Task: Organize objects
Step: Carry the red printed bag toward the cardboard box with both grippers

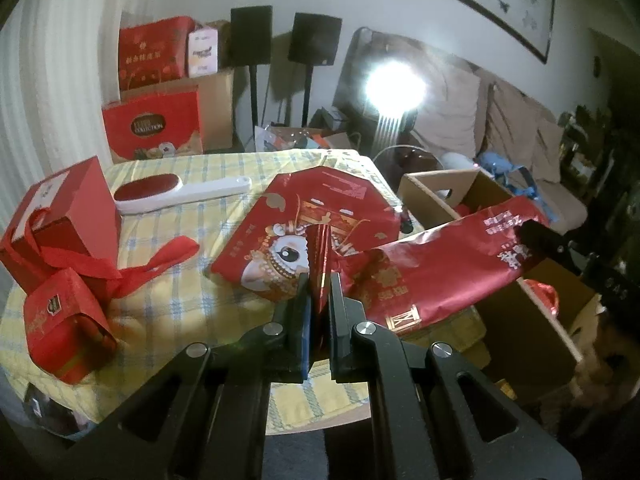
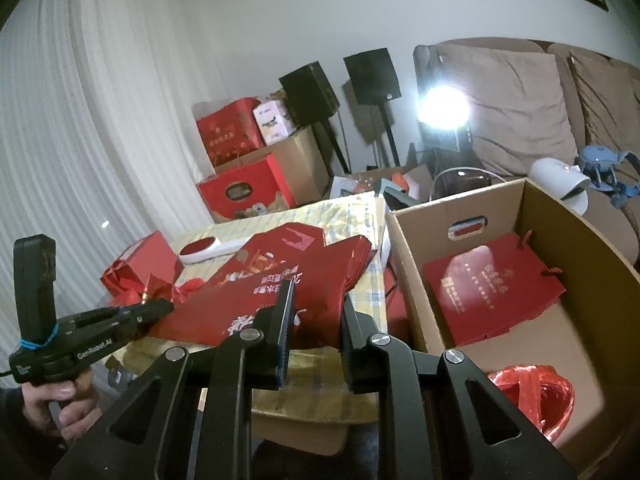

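Up close, the left gripper (image 1: 319,292) has its jaws pinched on a thin folded edge of a red paper bag (image 1: 304,236), the one printed with a cartoon face, which lies crumpled on the yellow checked tablecloth (image 1: 192,224). In the right wrist view the right gripper (image 2: 316,312) has its jaws narrowly parted around the near edge of a long red bag (image 2: 256,292), and the pads appear to press on it (the contact itself is partly hidden by the fingers). That long bag reaches from the table toward the open cardboard box (image 2: 416,216) standing just beside the table; inside the box lie a flat red bag (image 2: 492,288) and a bundle of red ribbon (image 2: 536,392). Further left on the cloth sit a red gift box (image 1: 68,216) with loose red ribbon, a small red pouch (image 1: 64,328), and a white-handled brush (image 1: 176,192). A person's hand (image 2: 60,404) grips the left tool's handle at the lower left.
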`<state>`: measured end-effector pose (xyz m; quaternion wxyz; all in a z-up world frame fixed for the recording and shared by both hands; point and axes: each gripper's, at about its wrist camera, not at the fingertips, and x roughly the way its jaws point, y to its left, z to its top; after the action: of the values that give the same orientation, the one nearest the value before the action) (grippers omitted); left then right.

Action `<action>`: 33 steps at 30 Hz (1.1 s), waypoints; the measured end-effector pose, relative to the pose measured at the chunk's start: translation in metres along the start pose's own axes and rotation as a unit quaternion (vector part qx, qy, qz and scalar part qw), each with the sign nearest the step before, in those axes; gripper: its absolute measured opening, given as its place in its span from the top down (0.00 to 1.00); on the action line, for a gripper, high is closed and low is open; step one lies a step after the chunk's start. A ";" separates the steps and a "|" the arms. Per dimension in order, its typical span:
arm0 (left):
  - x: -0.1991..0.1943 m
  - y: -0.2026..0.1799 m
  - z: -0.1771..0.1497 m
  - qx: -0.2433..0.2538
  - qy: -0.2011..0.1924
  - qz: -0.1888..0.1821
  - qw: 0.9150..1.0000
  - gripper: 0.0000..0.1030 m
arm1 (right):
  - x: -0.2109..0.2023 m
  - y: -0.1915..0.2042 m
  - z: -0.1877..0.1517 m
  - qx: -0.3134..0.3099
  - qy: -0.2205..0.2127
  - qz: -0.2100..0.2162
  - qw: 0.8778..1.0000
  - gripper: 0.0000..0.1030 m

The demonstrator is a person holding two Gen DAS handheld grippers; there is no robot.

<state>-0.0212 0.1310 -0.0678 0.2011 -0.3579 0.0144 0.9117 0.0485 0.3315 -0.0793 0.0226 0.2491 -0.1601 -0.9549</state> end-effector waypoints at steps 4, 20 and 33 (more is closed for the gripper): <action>0.003 -0.001 -0.001 -0.002 0.001 -0.004 1.000 0.94 | -0.001 0.001 0.000 -0.003 -0.001 -0.004 1.000 0.81; 0.006 -0.017 0.005 0.019 -0.021 -0.012 1.000 0.94 | -0.005 -0.019 0.004 0.023 0.003 -0.001 1.000 0.81; 0.007 -0.024 0.010 0.017 -0.027 -0.025 0.999 0.94 | -0.010 -0.028 0.006 0.027 -0.004 -0.010 1.000 0.81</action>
<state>-0.0236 0.1572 -0.0619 0.2298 -0.3302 0.0156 0.9154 0.0554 0.3610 -0.0781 0.0062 0.2475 -0.1833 -0.9514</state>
